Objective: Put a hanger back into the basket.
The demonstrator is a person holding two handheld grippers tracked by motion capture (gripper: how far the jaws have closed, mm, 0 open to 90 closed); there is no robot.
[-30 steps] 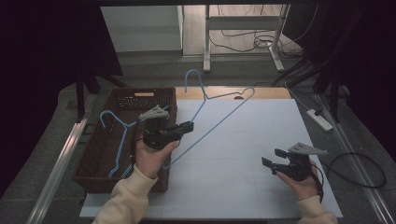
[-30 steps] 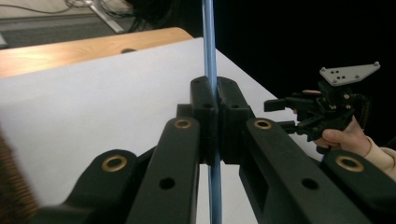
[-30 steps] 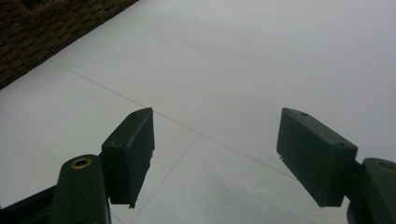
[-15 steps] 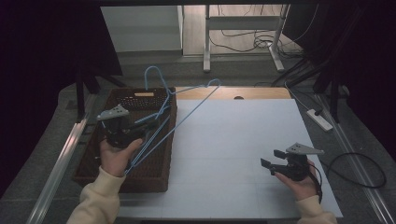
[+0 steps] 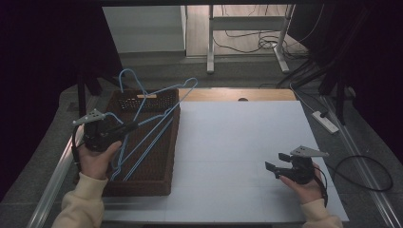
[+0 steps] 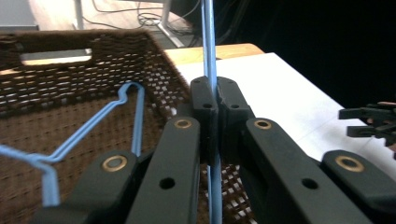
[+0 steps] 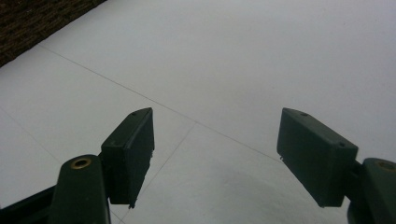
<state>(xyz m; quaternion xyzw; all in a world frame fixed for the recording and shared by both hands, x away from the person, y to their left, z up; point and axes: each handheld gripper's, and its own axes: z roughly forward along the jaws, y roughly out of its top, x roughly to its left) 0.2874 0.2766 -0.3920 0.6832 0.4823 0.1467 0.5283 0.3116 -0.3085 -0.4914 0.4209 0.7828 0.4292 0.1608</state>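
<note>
My left gripper (image 5: 130,126) is shut on the wire of a blue hanger (image 5: 192,82) and holds it tilted over the brown wicker basket (image 5: 142,189). In the left gripper view the jaws (image 6: 215,91) pinch that thin wire (image 6: 208,42), which runs straight up between them. A second blue hanger (image 6: 138,109) lies inside the basket (image 6: 70,70). At the right of the white table my right gripper (image 5: 276,161) rests open. Its own view shows the jaws (image 7: 215,149) wide apart above the bare surface, nothing between them.
The basket sits at the table's left edge, with a metal rail (image 5: 52,185) beside it. The white table top (image 5: 237,142) spreads between the two hands. A power strip (image 5: 325,121) and cables lie on the floor at right. Desk legs (image 5: 209,42) stand behind.
My left hand has carried the held hanger leftward, from above the white table to over the basket. The right hand and gripper have stayed put.
</note>
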